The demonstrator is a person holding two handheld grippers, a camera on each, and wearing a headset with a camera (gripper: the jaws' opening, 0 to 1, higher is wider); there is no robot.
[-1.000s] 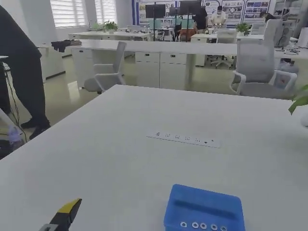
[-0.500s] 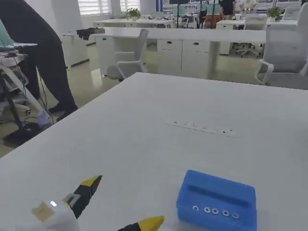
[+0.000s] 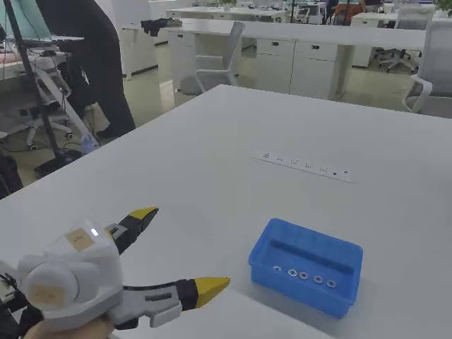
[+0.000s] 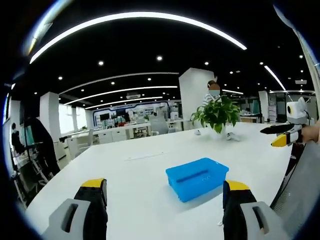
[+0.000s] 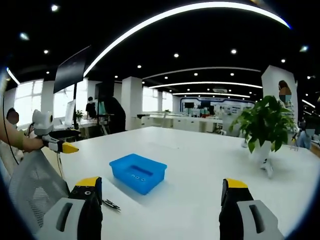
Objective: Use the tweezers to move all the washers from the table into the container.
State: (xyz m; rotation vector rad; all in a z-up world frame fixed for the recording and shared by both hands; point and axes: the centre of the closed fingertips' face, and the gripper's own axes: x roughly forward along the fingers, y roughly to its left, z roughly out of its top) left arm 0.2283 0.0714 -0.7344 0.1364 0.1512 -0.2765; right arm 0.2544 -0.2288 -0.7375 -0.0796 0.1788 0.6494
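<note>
While your left gripper [image 3: 178, 248] and right gripper [image 5: 160, 200] are both spread and hold nothing, five washers [image 3: 304, 275] lie in the blue container [image 3: 296, 288], and the tweezers [image 5: 111, 203] lie near it on the surface [image 3: 212, 162].

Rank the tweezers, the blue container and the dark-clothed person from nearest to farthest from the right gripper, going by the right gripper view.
1. Tweezers: on the table, just beside the right gripper's jaw at the view's lower left.
2. Blue container: farther out on the table, left of centre.
3. Dark-clothed person: standing beyond the table's far edge.
</note>
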